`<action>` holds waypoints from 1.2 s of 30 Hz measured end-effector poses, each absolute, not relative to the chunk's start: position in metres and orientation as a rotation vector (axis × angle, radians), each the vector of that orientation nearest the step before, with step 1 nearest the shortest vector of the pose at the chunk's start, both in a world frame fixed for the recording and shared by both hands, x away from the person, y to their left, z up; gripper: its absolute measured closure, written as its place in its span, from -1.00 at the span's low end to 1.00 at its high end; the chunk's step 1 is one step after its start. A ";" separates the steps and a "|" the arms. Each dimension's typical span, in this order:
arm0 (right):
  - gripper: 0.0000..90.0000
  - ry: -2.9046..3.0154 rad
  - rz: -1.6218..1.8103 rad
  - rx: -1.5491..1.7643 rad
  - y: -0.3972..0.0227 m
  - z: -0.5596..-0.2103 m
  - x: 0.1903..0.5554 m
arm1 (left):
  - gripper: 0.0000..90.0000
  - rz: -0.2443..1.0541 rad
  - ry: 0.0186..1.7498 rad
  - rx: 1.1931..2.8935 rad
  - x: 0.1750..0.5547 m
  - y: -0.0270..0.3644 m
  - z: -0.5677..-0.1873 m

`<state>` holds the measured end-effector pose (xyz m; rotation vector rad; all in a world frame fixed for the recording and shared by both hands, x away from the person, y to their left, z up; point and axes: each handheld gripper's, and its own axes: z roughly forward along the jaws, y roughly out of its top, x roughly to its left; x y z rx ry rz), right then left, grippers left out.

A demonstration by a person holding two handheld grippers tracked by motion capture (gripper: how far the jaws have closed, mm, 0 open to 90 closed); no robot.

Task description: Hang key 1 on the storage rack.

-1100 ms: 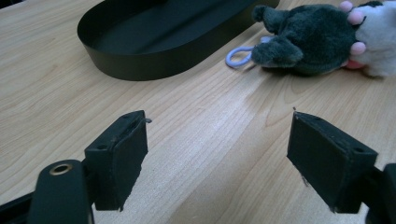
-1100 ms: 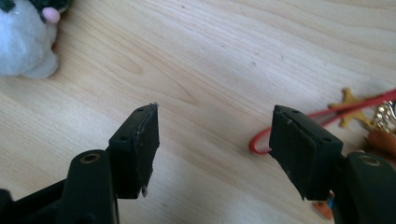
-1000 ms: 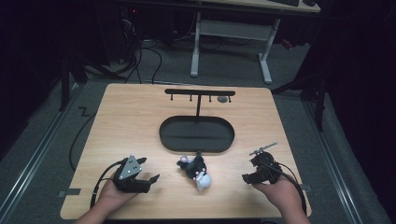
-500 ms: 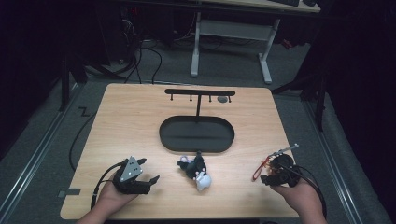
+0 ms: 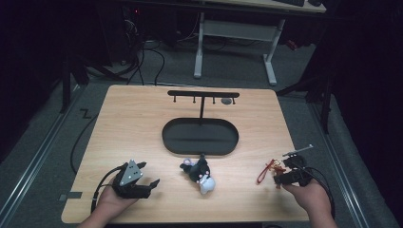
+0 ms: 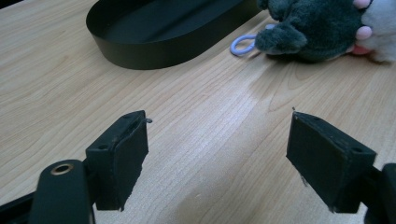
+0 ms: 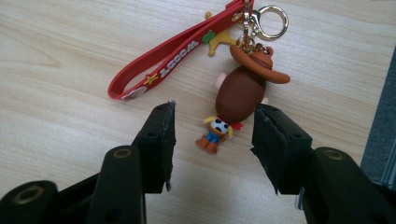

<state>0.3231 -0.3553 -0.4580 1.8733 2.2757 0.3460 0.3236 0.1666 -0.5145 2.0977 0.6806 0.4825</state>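
Wood: pale grain counter (image 5: 133, 118) under everything; dark floor all round it
Left tongs (image 5: 142, 186): down at the near left of the counter, hand (image 5: 111, 203) wrapped round them, grey three-cornered plate on top; jaws spread wide with nothing but bare wood between them in the left gripper view
Right tongs (image 5: 281, 175): near right corner, held by the other hand (image 5: 309, 197); jaws parted, not clamping anything
Cowboy keychain (image 7: 243, 91): little figure with a brown hat lying flat on the counter; its lower end sits in the gap between the right jaws, but neither jaw looks to be touching it; gold ring and clasp at the top
Red strap (image 7: 173, 60): rubbery loop hooked to the same clasp, lies off to the side of the figure, lettering on it
Plush toy (image 5: 198, 172): dark grey and white thing, near middle of the counter, just in front of the tray; small lilac loop (image 6: 243, 44) on it
Black tray (image 5: 180, 142): oval, low wall, centre of the counter
Hook rack (image 5: 203, 95): thin black T-shaped stand rising from the far side of the tray; small grey thing hanging near its right end, too tiny to tell what
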 end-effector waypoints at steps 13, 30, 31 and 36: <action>0.11 2.196 0.343 2.021 -0.370 -0.473 0.339 | -0.51 0.483 0.670 2.114 0.325 0.167 -0.516; 0.31 2.216 0.348 2.056 -0.372 -0.484 0.348 | -0.50 0.481 0.645 2.127 0.324 0.164 -0.516; 0.33 2.221 0.343 2.052 -0.371 -0.485 0.348 | -0.50 0.480 0.644 2.127 0.324 0.164 -0.516; 0.36 2.224 0.332 2.066 -0.369 -0.488 0.351 | -0.50 0.475 0.641 2.130 0.324 0.163 -0.517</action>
